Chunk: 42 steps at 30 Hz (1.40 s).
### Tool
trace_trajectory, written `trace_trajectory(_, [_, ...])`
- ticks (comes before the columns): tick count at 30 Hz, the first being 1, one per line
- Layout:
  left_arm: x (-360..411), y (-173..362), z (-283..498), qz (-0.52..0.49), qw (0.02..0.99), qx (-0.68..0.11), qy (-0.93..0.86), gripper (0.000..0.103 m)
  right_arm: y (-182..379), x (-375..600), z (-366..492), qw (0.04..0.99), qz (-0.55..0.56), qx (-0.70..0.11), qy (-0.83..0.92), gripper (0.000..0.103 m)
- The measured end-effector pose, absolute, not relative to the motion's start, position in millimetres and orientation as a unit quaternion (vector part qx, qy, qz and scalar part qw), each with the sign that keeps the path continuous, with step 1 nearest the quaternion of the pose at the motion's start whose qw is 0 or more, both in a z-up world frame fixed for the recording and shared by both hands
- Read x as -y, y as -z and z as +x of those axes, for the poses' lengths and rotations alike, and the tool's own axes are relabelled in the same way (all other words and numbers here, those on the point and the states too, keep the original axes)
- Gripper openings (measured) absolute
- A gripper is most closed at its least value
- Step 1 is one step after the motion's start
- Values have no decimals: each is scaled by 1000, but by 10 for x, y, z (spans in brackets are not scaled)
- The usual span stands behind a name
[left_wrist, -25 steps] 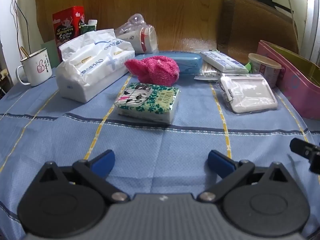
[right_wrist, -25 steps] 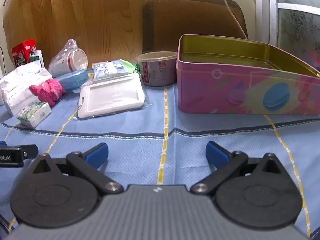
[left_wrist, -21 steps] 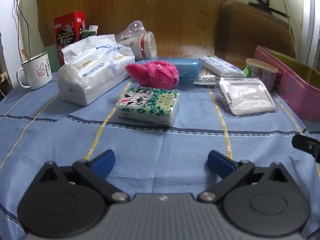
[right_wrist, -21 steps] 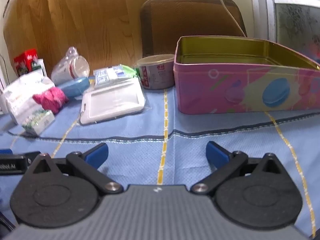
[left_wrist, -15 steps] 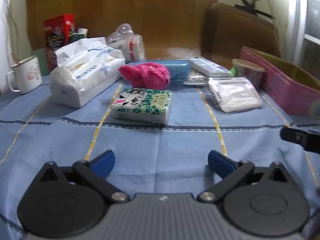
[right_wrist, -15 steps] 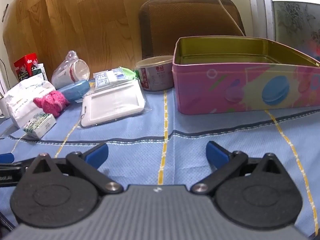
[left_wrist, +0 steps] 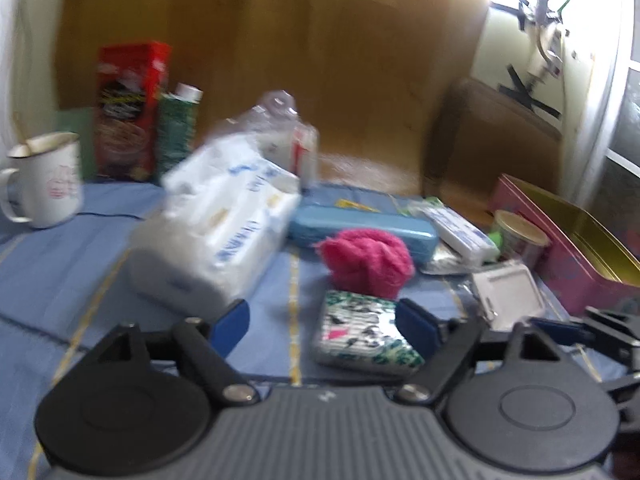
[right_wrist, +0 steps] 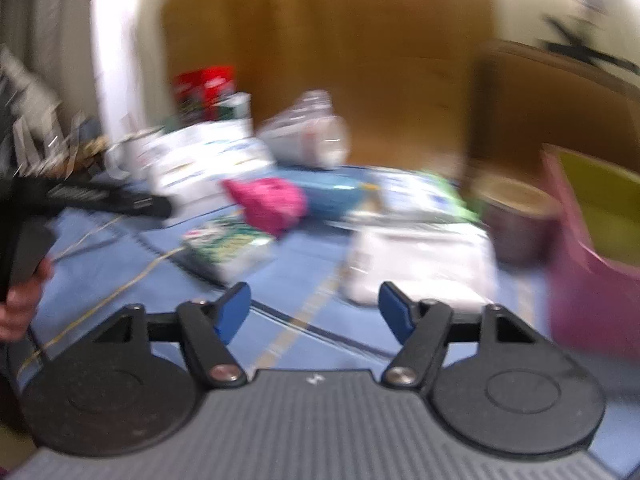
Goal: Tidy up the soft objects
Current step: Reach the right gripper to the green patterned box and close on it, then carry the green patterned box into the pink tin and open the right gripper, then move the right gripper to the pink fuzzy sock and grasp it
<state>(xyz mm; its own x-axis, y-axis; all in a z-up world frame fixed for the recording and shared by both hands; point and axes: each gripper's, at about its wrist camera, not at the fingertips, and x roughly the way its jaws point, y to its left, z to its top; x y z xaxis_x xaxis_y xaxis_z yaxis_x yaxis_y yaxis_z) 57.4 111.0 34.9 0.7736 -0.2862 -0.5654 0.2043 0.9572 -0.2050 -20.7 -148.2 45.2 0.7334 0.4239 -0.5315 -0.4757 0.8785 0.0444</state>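
A fluffy pink soft object [left_wrist: 366,260] lies on the blue tablecloth, just behind a green patterned tissue pack [left_wrist: 362,338]. A large white tissue pack [left_wrist: 218,236] lies to their left. My left gripper [left_wrist: 322,324] is open, its right finger beside the patterned pack. My right gripper [right_wrist: 314,312] is open and empty, above the cloth; the pink object [right_wrist: 268,202] and patterned pack [right_wrist: 226,246] are ahead to its left. Both views are blurred.
A pink tin box [left_wrist: 576,248] stands at the right. A blue case [left_wrist: 360,230], a white card holder [left_wrist: 506,294], a cup [left_wrist: 518,236], a mug [left_wrist: 46,178], a red carton [left_wrist: 128,110] and a bagged cup [left_wrist: 288,140] lie around.
Both grippers have moved forward and swung left toward the pink object and tissue packs. Their jaws have narrowed a little but stay open. The views are now motion-blurred.
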Motion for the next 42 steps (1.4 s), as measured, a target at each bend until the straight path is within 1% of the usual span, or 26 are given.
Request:
trace_trajectory(2, [-1106,-274,733,-86,926,-338,148,62,-418,1295,-99,921,-68,-280,-260,60])
trace_trajectory(3, [-1107,-231,741,-100,920,-346,158,59,-411,1249,-55,917,-71,-287,-268,60])
trace_trajectory(5, [-1103,-110,811,-130,903,-367,185,48,-321,1109,109,905,-71,-308,-284,57])
trace_trajectory(6, [-1083,-57,827,-140,897,-375,188,47,-282,1066,152,902,-71,-315,-285,56])
trace_trajectory(8, [-1025,-56,768,-140,900,-370,184,42,-248,1021,195,901,-66,-315,-290,48])
trace_trajectory(10, [-949,-107,653,-143,899,-368,190,39,-279,1052,102,908,-65,-307,-280,47])
trace_trajectory(12, [-863,-195,573,-150,895,-363,211,39,-311,1162,-3,912,-55,-298,-275,47])
trace_trajectory(15, [-559,-369,515,-144,892,-344,256,39,-409,1426,-244,932,-46,-261,-247,47])
trace_trajectory(22, [624,-714,674,-102,883,-297,349,39,-693,2265,-540,979,-35,-173,-105,47])
trace_trajectory(26, [1304,-766,826,-84,872,-294,382,40,-742,2728,-476,986,-23,-159,-35,47])
trace_trajectory(32, [1932,-644,1025,-68,865,-315,385,41,-635,3238,-368,985,4,-168,27,47])
trace_trajectory(34, [2036,-622,1041,-60,868,-320,376,42,-584,3342,-361,984,16,-174,40,48])
trace_trajectory(35, [2058,-604,1034,-55,869,-321,371,43,-573,3359,-378,984,22,-171,46,51])
trace_trajectory(36, [2052,-603,1018,-53,870,-321,370,43,-573,3358,-388,984,27,-169,54,55])
trace_trajectory(37, [2015,-602,993,-54,871,-319,370,43,-586,3351,-400,984,31,-165,59,62])
trace_trajectory(42, [1508,-725,852,-84,875,-300,370,45,-644,3259,-543,987,57,-138,56,63])
